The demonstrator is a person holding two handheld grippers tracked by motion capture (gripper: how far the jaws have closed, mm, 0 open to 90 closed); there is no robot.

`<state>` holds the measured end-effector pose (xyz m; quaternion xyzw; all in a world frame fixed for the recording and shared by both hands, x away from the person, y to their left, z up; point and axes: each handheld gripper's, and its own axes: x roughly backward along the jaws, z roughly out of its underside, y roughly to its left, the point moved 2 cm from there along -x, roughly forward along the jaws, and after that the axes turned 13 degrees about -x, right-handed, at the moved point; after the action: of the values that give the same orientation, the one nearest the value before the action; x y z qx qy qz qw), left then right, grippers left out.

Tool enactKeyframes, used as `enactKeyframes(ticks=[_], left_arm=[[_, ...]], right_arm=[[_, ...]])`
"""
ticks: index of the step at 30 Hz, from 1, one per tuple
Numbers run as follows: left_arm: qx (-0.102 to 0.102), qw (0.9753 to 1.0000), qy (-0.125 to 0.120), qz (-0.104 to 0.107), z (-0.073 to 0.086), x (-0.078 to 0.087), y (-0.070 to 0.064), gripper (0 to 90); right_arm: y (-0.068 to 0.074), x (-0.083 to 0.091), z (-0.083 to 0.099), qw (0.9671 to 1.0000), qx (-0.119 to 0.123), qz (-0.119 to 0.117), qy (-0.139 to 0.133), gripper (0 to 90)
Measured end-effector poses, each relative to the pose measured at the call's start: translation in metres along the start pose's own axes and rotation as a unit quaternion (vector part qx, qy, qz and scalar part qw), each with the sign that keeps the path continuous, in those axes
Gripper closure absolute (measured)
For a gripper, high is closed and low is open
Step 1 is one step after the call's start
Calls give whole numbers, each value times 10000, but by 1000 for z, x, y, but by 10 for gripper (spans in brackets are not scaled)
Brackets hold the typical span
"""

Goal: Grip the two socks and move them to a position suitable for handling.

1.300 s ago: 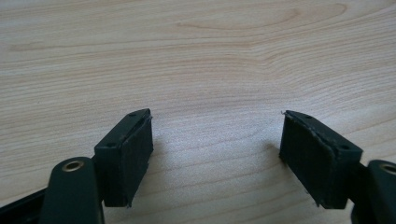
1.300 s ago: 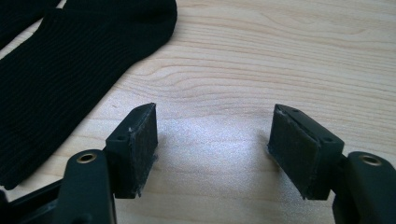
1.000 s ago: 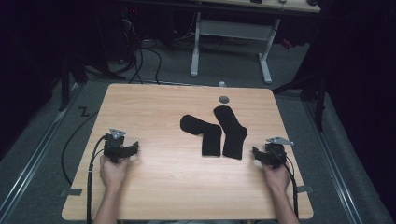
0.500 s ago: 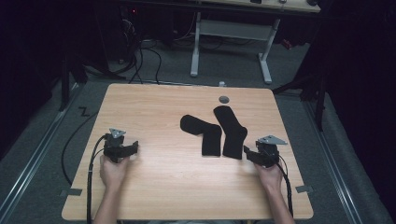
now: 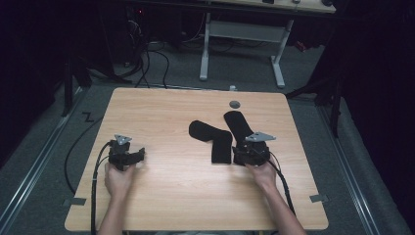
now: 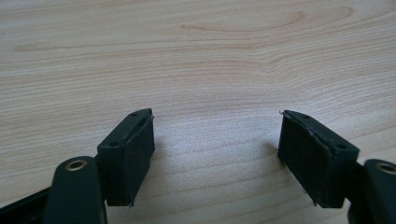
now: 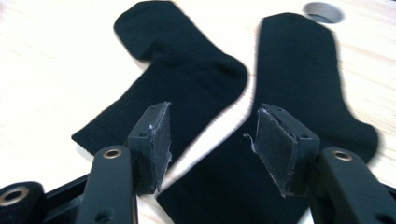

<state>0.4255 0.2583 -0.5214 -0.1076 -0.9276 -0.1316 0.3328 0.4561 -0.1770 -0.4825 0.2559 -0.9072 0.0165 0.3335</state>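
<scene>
Two black socks lie on the wooden table (image 5: 171, 112), right of centre. The left sock (image 5: 213, 139) is bent, with its toe pointing left; the right sock (image 5: 239, 123) runs away from me. My right gripper (image 5: 238, 155) sits at the near cuff ends of the socks. In the right gripper view it (image 7: 210, 140) is open, its jaws low over the right sock (image 7: 303, 84) and the strip of table beside the left sock (image 7: 177, 79). My left gripper (image 5: 138, 155) rests at the table's left, open (image 6: 217, 154) over bare wood.
A grey round cap (image 5: 235, 104) is set in the table just beyond the socks, and the right gripper view has it as well (image 7: 322, 11). Cables trail from both grippers over the near edge. A white desk frame (image 5: 242, 34) stands on the floor past the table.
My right gripper has moved left and forward from the table's right side to the socks' near ends. The left gripper and the socks have stayed put.
</scene>
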Motion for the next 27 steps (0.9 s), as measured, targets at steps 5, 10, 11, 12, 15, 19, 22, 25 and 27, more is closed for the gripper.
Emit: enactKeyframes(ticks=[5, 10, 11, 12, 15, 19, 22, 25, 27], left_arm=[[27, 10000, -14, -22, 0, 0, 0, 281], [33, 10000, -15, -27, 0, 0, 0, 283], [36, 10000, -15, -27, 0, 0, 0, 283], [36, 10000, -15, -27, 0, 0, 0, 284], [69, 10000, -33, -31, 0, -1, 1, 286], [66, 10000, -30, -38, 0, -1, 1, 287], [67, 10000, -28, -44, 0, -1, 1, 289], [65, 10000, -27, -47, 0, -1, 1, 289], [64, 10000, -25, -48, 0, -1, 1, 289]], right_arm=[[9, -26, -4, 9996, 48, -27, 274, 459], [14, -41, -7, 9990, 56, -10, 443, 458], [15, -44, -8, 9989, 73, 1, 473, 458], [15, -44, -8, 9989, 73, 1, 473, 458], [17, -53, -8, 9984, 38, 4, 565, 461], [17, -58, -6, 9979, 36, -15, 642, 482], [18, -58, -6, 9976, 143, -29, 682, 539], [19, -57, -6, 9971, 205, -62, 731, 578], [19, -56, -6, 9965, 236, -121, 790, 647]])
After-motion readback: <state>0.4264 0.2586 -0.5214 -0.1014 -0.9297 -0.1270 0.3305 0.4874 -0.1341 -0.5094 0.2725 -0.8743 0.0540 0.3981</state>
